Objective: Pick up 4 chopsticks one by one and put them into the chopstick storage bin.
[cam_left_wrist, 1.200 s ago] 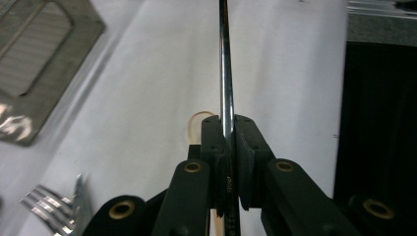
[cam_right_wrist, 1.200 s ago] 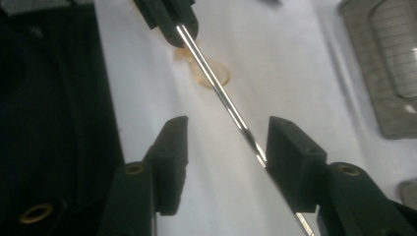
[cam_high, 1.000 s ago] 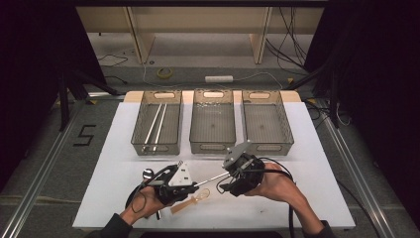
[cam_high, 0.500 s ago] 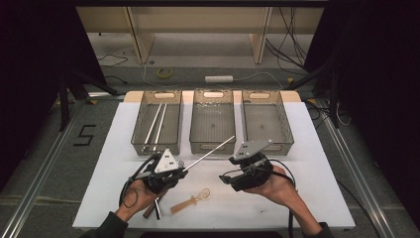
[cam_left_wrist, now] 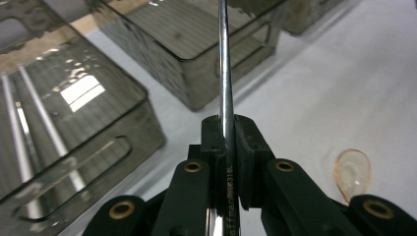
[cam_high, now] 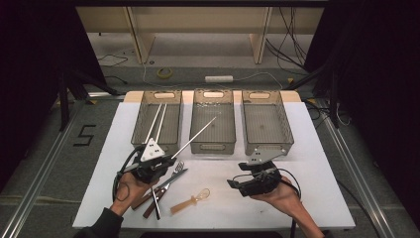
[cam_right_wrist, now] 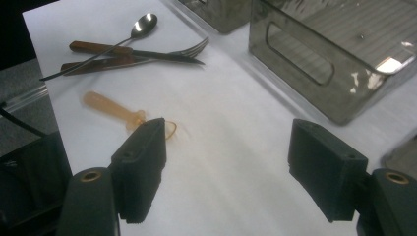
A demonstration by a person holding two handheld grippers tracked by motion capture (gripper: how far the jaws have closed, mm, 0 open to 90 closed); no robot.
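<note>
The left gripper (cam_high: 163, 161), at lower left of the high view, has its fingers (cam_left_wrist: 214, 142) clamped on a metal chopstick (cam_high: 194, 135), whose free end slants up toward the middle bin (cam_high: 213, 145); gripped near one end, probably so the rod can be lowered into the left bin (cam_high: 141, 116), where two like it (cam_high: 155, 123) already lie. The right gripper (cam_high: 236, 184), lower right, is empty; its fingers (cam_right_wrist: 140, 164) have just been opening and stand wide over bare tabletop (cam_right_wrist: 221, 142), facing the amber plastic spoon (cam_right_wrist: 118, 114) (likely next).
</note>
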